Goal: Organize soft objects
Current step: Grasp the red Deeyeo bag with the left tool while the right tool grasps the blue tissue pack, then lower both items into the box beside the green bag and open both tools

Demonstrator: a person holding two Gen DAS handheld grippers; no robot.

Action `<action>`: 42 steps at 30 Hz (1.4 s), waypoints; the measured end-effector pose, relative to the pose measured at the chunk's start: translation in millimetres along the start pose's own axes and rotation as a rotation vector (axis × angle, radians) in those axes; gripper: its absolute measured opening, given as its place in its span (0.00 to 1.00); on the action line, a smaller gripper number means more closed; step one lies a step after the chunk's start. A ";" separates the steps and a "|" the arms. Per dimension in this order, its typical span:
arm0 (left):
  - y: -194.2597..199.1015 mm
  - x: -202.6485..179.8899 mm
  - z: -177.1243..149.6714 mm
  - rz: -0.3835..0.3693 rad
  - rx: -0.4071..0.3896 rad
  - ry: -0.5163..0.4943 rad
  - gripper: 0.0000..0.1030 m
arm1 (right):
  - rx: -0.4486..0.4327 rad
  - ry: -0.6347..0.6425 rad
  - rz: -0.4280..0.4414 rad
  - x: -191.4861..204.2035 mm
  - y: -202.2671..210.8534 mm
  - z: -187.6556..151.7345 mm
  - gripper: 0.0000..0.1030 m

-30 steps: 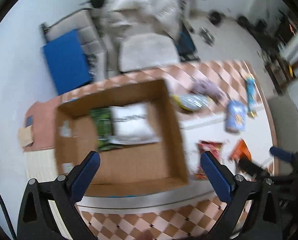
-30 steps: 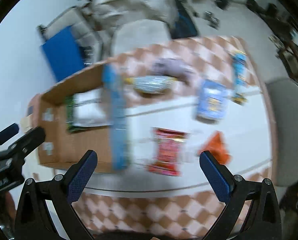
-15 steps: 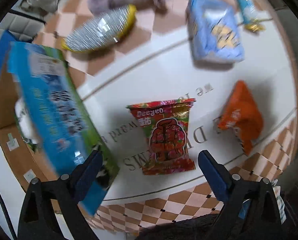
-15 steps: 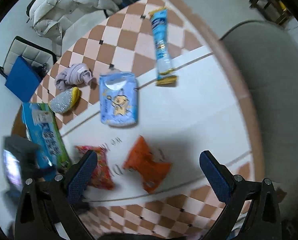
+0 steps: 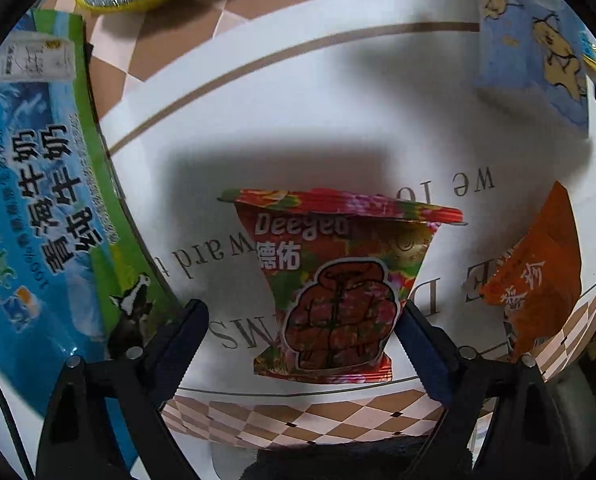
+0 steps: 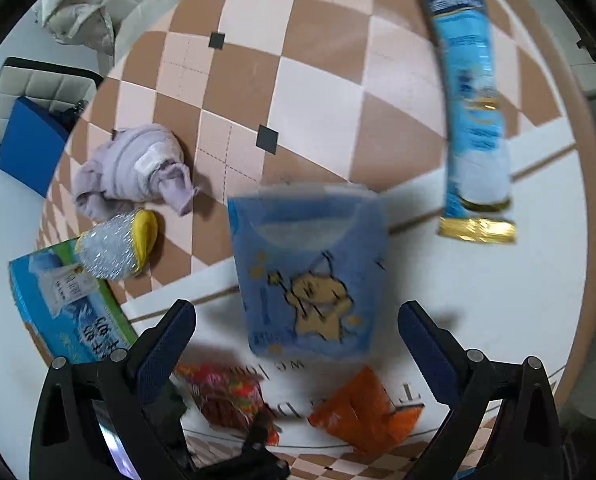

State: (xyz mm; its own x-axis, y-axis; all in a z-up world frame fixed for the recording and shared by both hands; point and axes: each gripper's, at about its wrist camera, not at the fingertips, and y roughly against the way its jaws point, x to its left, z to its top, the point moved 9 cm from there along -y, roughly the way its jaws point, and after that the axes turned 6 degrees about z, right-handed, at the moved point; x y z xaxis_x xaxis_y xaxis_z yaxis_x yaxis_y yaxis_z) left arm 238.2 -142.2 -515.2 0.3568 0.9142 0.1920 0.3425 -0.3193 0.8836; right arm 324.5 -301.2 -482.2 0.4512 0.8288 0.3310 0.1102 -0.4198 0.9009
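My left gripper (image 5: 302,344) is open, its fingers on either side of the lower end of a red Deeyeo packet (image 5: 338,292) lying on the white table (image 5: 298,112). My right gripper (image 6: 298,344) is open just above a blue tissue pack with a yellow bear (image 6: 310,272). The red packet (image 6: 225,396) and an orange packet (image 6: 362,412) lie near the table's front edge in the right wrist view. The orange packet (image 5: 538,280) and the blue pack (image 5: 538,40) also show in the left wrist view.
A blue and green box flap (image 5: 37,220) stands at the left. A silver and yellow scrubber (image 6: 117,248), a lilac cloth (image 6: 133,172) and a long blue sachet (image 6: 474,112) lie on the checked cloth (image 6: 298,80). A chair (image 6: 37,96) stands beyond the table.
Both grippers have dropped closer to the table. The left one has closed in on the red packet, the right one on the blue tissue pack. Both stay open.
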 end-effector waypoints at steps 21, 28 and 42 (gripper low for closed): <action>97.6 1.2 -27.6 -0.125 -0.285 0.056 0.42 | -0.106 0.153 -0.100 26.1 66.2 -36.6 0.46; 166.7 83.2 -58.7 -0.158 -0.477 0.118 0.42 | -0.164 0.269 -0.024 57.2 120.3 -98.7 0.46; 107.4 319.7 -94.3 -0.086 -0.419 0.360 0.42 | -0.037 0.536 0.010 261.3 20.6 -207.3 0.46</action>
State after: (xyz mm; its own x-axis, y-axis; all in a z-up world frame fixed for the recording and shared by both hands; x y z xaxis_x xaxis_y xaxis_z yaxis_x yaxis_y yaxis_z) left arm 307.1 139.4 -318.6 -0.0020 0.9835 0.1809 -0.0438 -0.1808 0.9825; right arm 261.0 -16.6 -319.0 -0.0645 0.9016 0.4277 0.0726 -0.4232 0.9031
